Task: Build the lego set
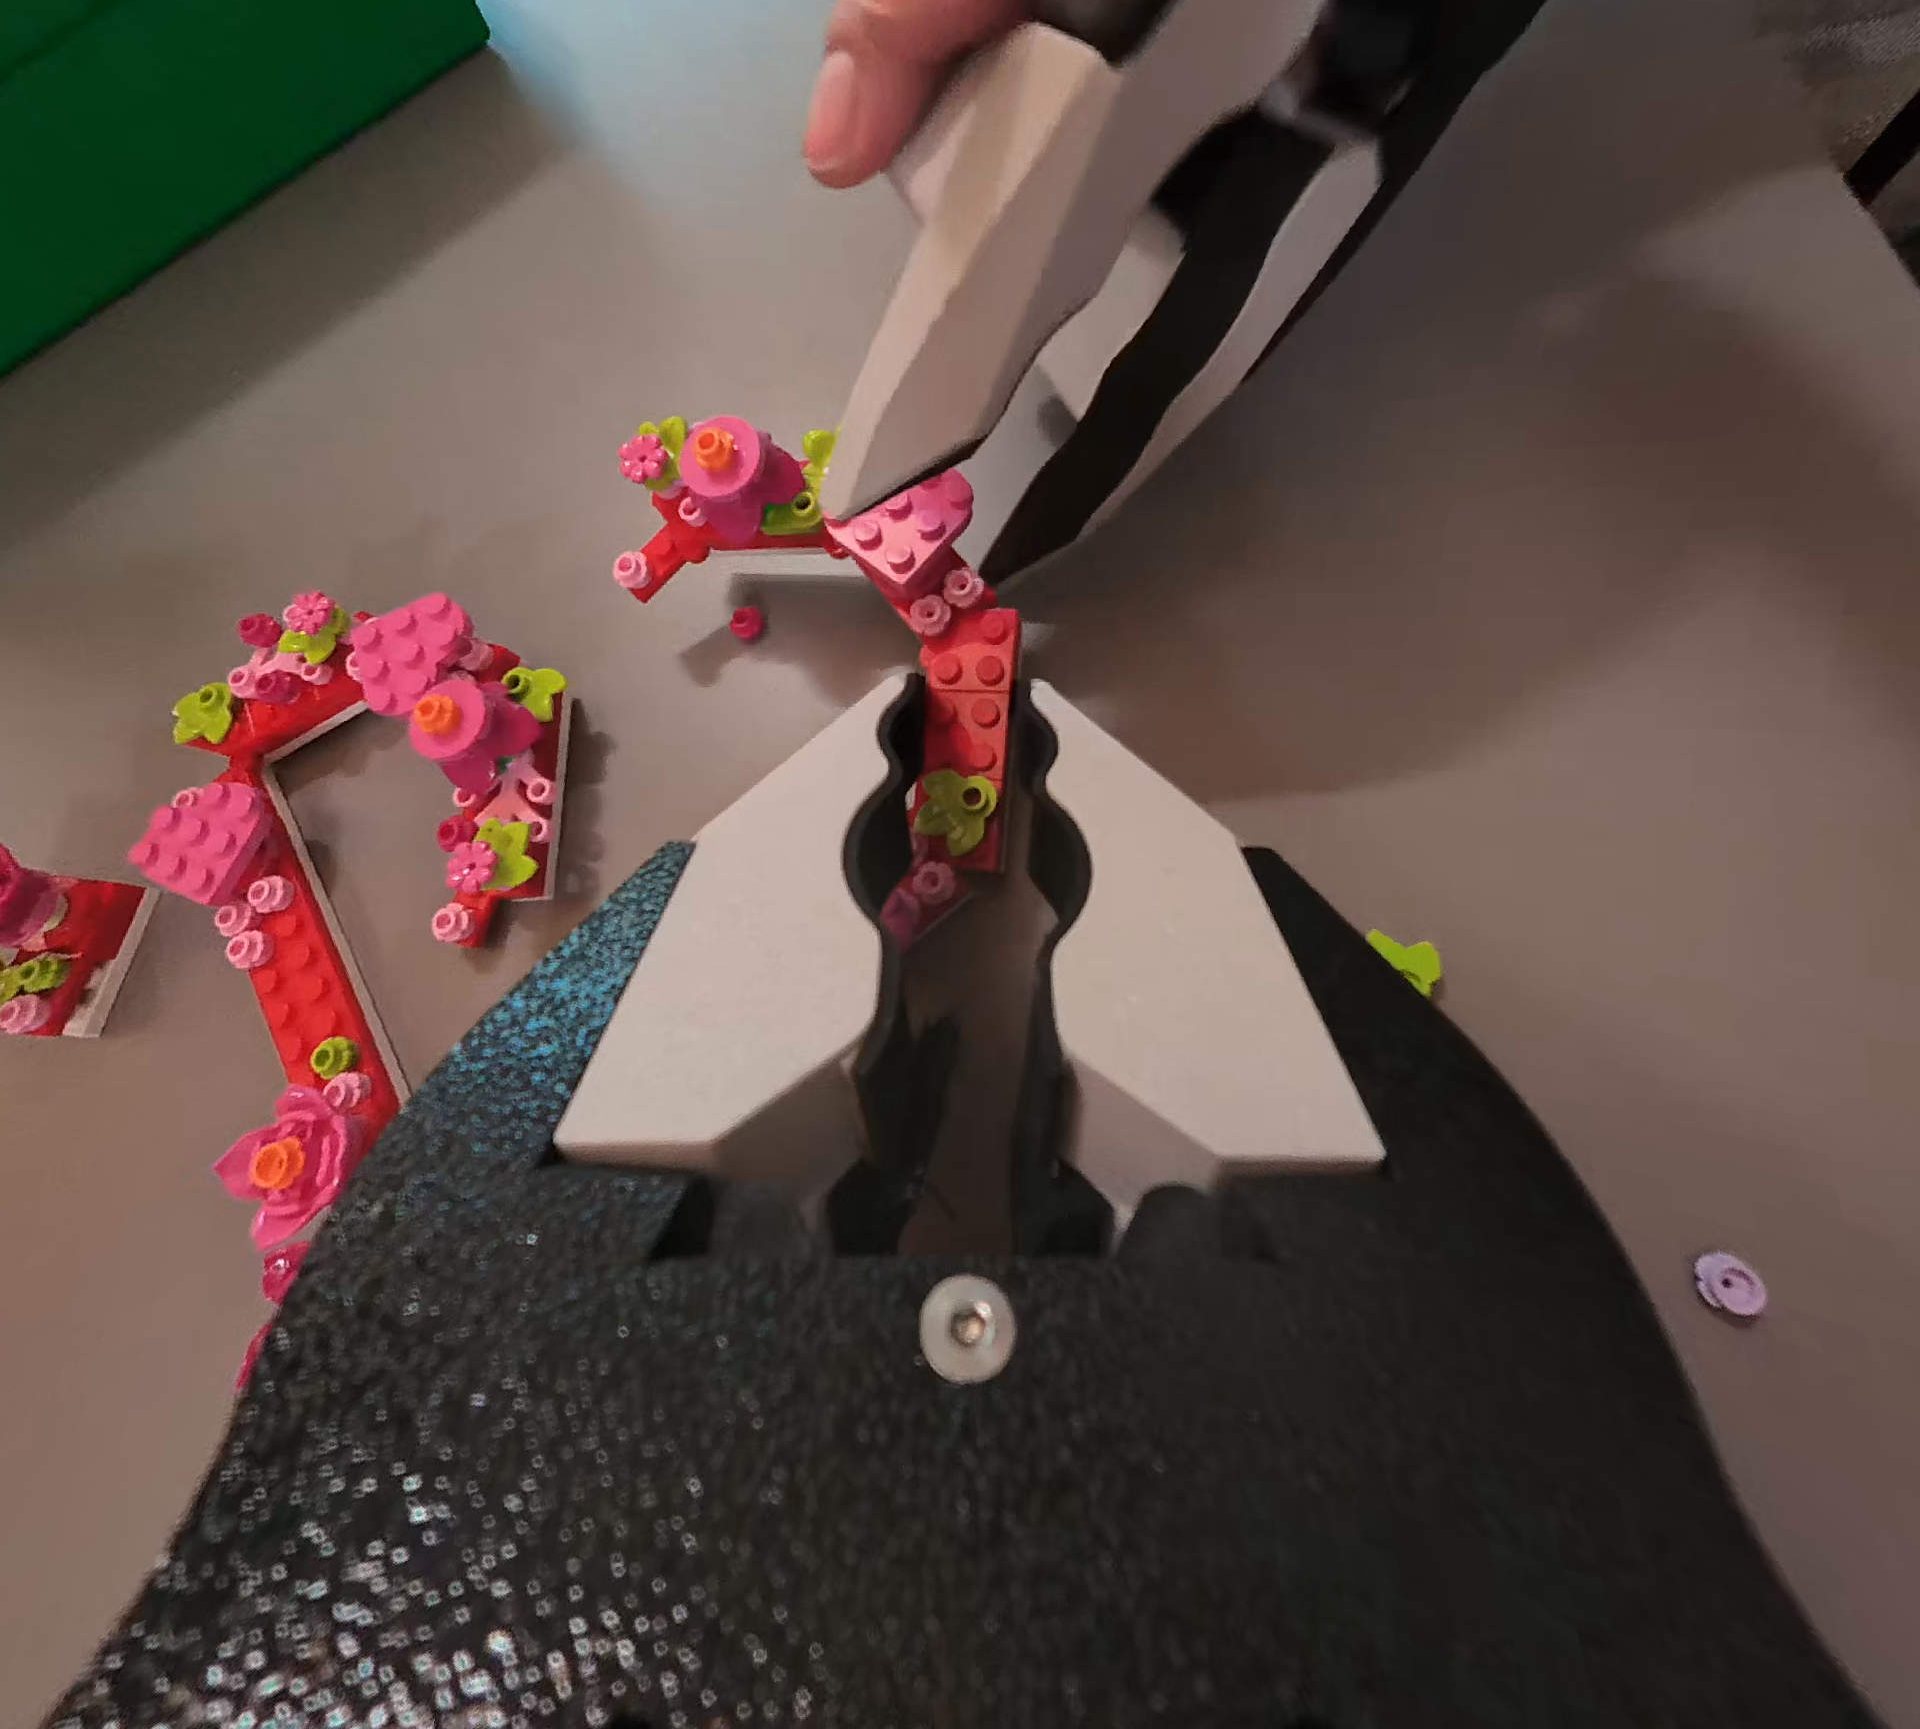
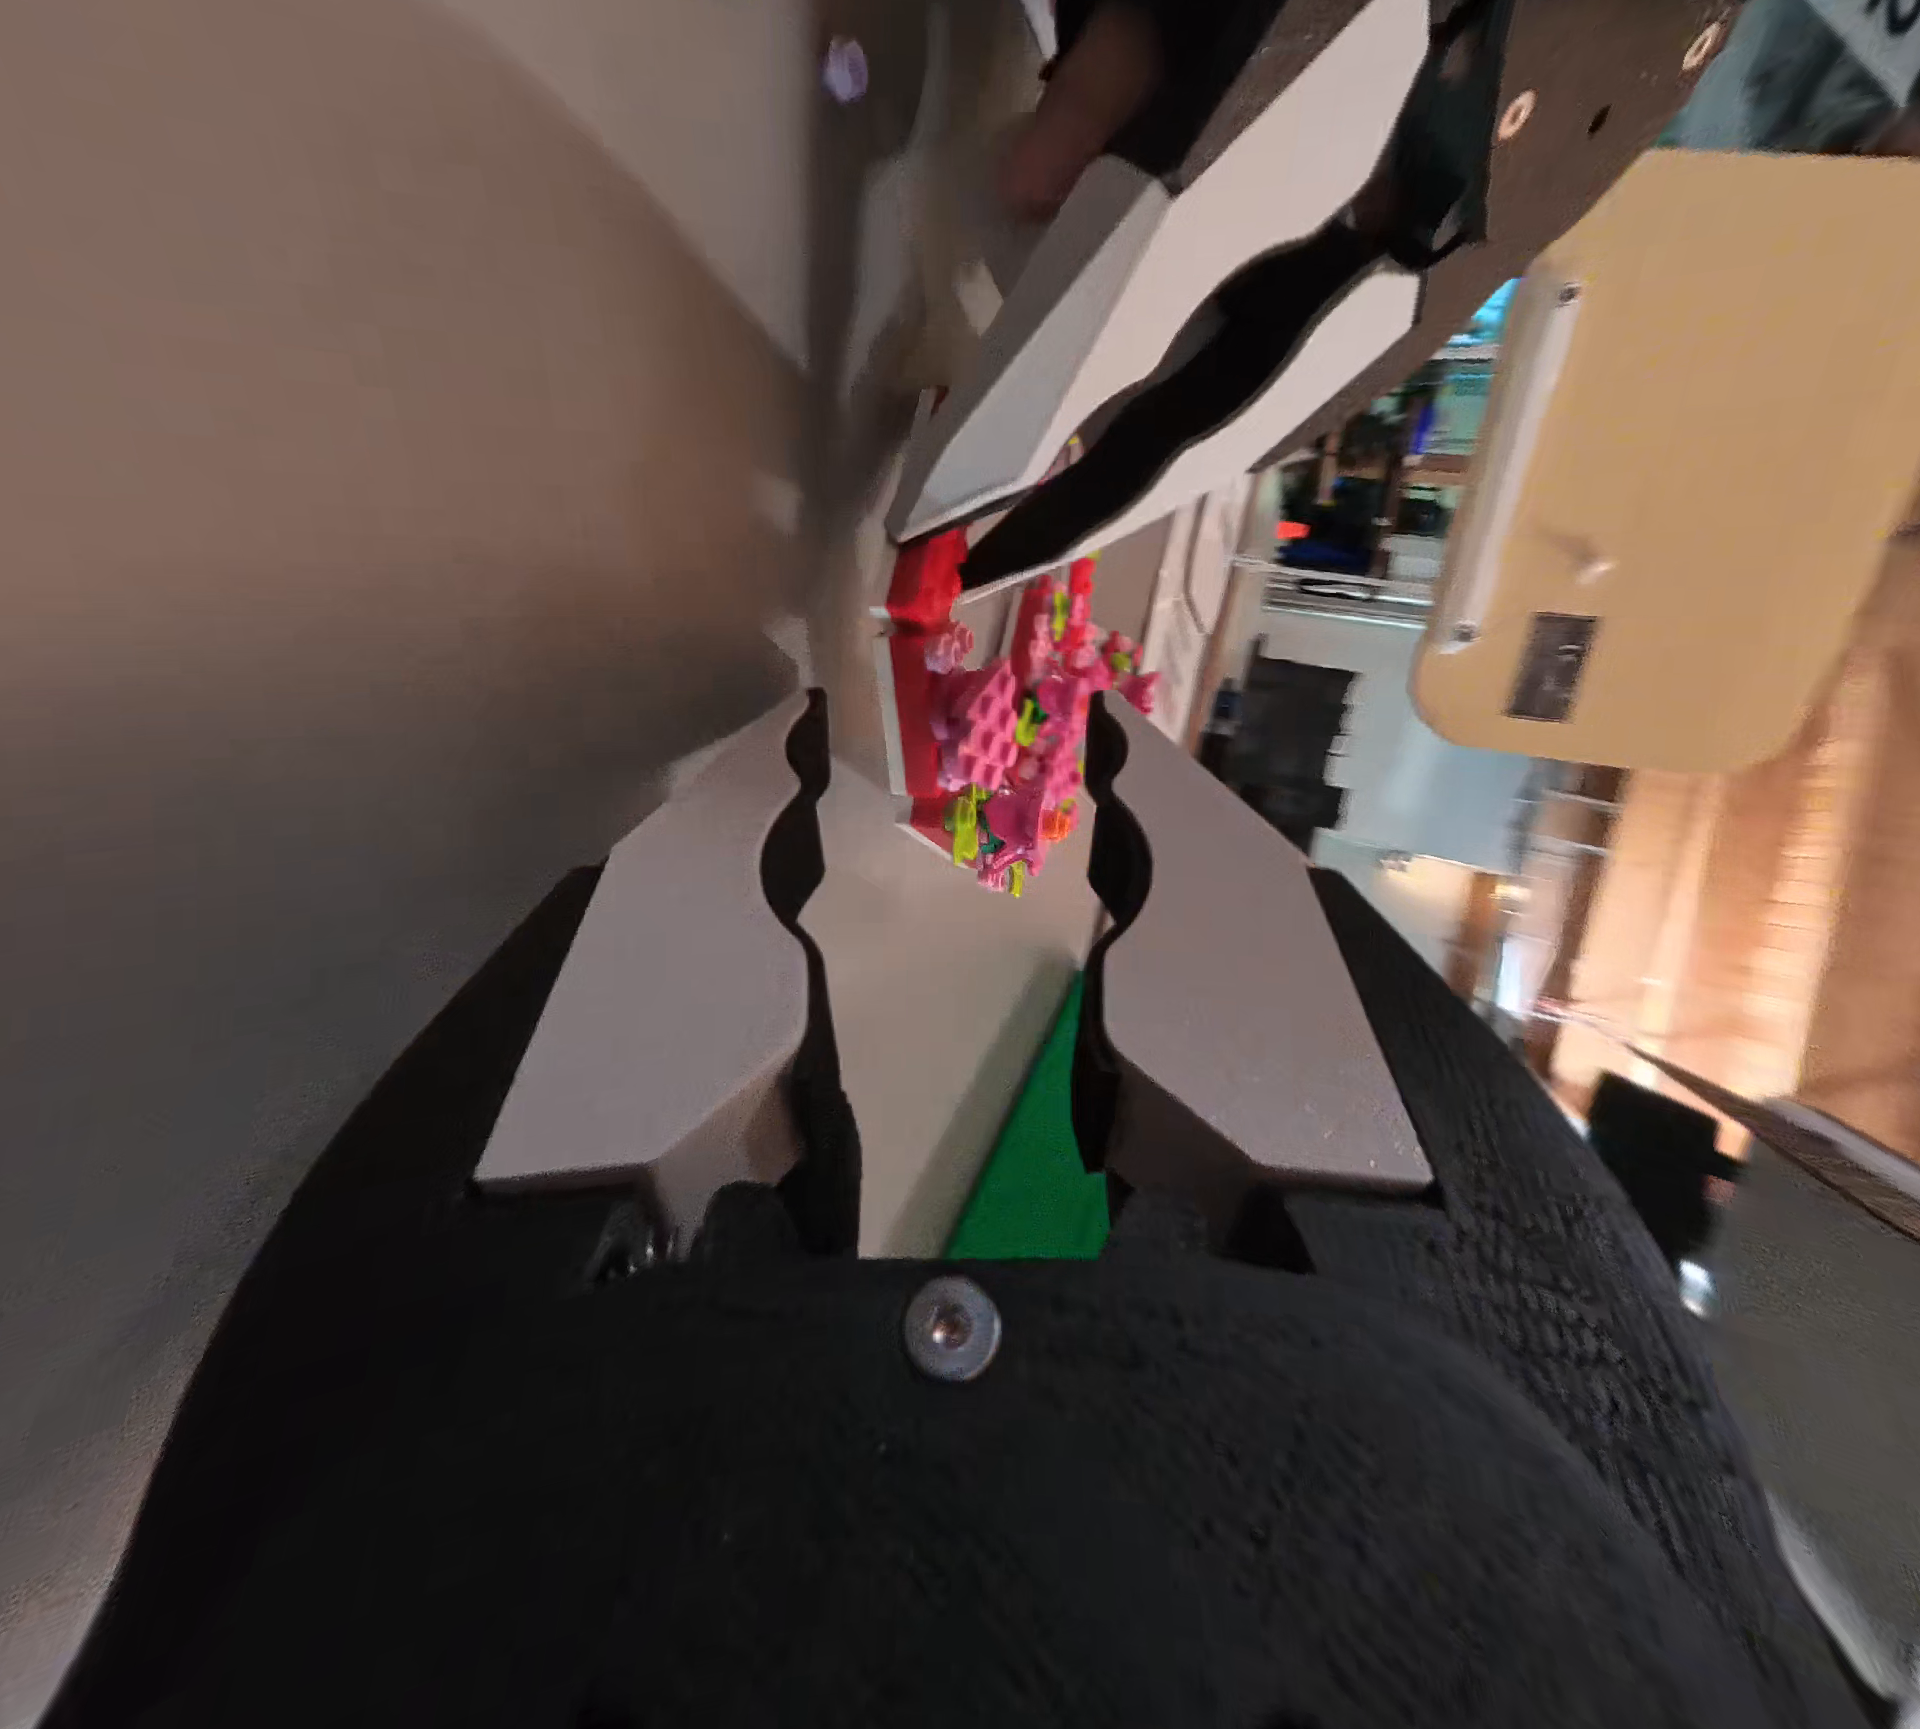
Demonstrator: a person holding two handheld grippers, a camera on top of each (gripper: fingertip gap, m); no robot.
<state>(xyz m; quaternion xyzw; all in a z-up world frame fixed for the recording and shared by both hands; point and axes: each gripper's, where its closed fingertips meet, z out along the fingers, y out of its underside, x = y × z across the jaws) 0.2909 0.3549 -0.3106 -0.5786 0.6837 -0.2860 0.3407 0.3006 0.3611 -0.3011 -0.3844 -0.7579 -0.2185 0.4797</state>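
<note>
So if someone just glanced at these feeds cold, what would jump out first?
Centre of the left wrist view: the left gripper clamped on a red lego strip dotted with pink flowers, while the right gripper, open in its own view, touches the strip's far pink heart. To the left, a matching half-built piece lies on the grey table, beside a green box.

The grey counter (image 1: 1455, 536) bore a red flowered lego arch (image 1: 312, 848) at left. A loose green leaf piece (image 1: 1408, 960), a lilac round stud (image 1: 1730, 1282) and a green box (image 1: 156, 69) also lay on it.
</note>
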